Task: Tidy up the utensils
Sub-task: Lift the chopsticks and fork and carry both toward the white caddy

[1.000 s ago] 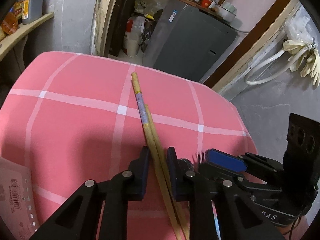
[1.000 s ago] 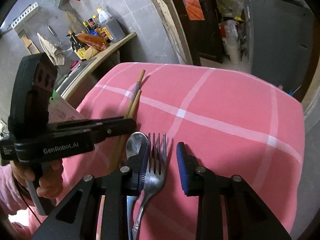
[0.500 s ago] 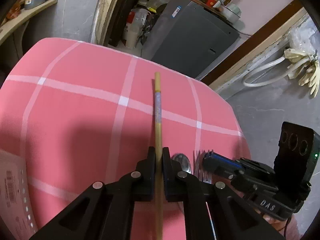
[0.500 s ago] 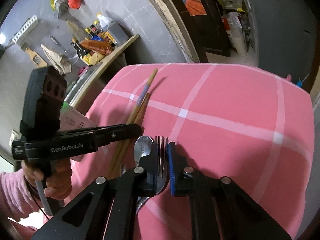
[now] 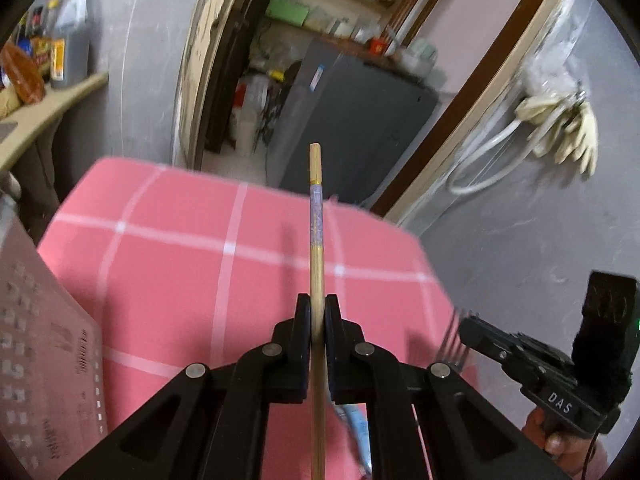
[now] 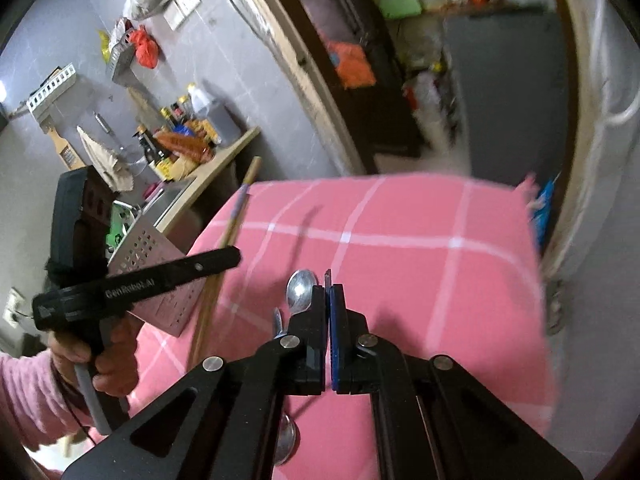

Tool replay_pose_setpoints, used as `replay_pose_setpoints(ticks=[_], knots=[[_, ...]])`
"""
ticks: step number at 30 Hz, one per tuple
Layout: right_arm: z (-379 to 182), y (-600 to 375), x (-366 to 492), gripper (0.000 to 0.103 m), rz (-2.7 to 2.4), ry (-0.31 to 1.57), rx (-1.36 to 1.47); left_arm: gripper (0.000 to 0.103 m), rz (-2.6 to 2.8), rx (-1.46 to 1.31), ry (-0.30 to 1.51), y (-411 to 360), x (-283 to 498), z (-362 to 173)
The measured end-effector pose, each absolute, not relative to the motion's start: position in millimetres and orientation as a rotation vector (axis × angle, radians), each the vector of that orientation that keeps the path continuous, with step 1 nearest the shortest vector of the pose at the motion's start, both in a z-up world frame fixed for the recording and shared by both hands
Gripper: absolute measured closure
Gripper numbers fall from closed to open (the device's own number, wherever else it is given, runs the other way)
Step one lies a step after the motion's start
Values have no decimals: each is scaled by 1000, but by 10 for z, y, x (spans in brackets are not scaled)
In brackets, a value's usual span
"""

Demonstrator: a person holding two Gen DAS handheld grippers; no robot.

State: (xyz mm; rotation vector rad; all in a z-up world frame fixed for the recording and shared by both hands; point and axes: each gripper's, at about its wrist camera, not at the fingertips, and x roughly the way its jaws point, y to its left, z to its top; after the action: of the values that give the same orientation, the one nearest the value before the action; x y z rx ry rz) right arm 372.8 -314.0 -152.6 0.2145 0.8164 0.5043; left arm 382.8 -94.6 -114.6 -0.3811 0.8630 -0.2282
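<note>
**Utensil lot: two grippers over the pink checked cloth**

Landmark: pink tablecloth (image 5: 168, 264) with white grid lines, covering the table; all places are given against it.

1. Left gripper (image 5: 318, 312). Jaws narrow, pressed on a pair of wooden chopsticks (image 5: 316, 240). In the left wrist view the two sticks line up as one shaft, with a blue patterned band near the far end; that end reaches out past the cloth's far edge in the picture. The sticks are off the cloth, and their dark shadow falls on it left of the shaft. In the right wrist view the same gripper (image 6: 230, 258) is at the cloth's left edge, held by a hand (image 6: 100, 356) in a pink sleeve (image 6: 28, 396).

2. Right gripper (image 6: 326, 292). Jaws nearly together, clamped on a metal fork (image 6: 328, 276) seen edge-on in its own view; the tines show above the cloth's near right part in the left wrist view, in front of the gripper's black body (image 5: 536, 368). A metal spoon (image 6: 301, 292) has its bowl just left of the jaws; whether the pads grip it too cannot be told. A curved shadow lies on the cloth beyond it.

3. Perforated metal holder (image 6: 160, 276), at the cloth's left edge, behind the left gripper.

4. Blue-handled item (image 5: 356, 428), blurred, low over the cloth's near part; kind cannot be told.
</note>
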Motion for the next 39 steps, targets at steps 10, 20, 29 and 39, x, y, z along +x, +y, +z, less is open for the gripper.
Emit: replay_pose_setpoints(ticks=[10,20,29,39], knots=[[-613,-3167,3401,101,405,608,153,97,-239,-411,678,-760,3614,-474],[317,-2419,3313,101,430,399,98,97,-167,-408,492,-147,3348,284],[579,-1557,3280,101,505,324,49,97,-31,-389,363,582,3210,507],[316,-1018,3284,101,513,313,-41,97,55,-369,289,900,3221,254]])
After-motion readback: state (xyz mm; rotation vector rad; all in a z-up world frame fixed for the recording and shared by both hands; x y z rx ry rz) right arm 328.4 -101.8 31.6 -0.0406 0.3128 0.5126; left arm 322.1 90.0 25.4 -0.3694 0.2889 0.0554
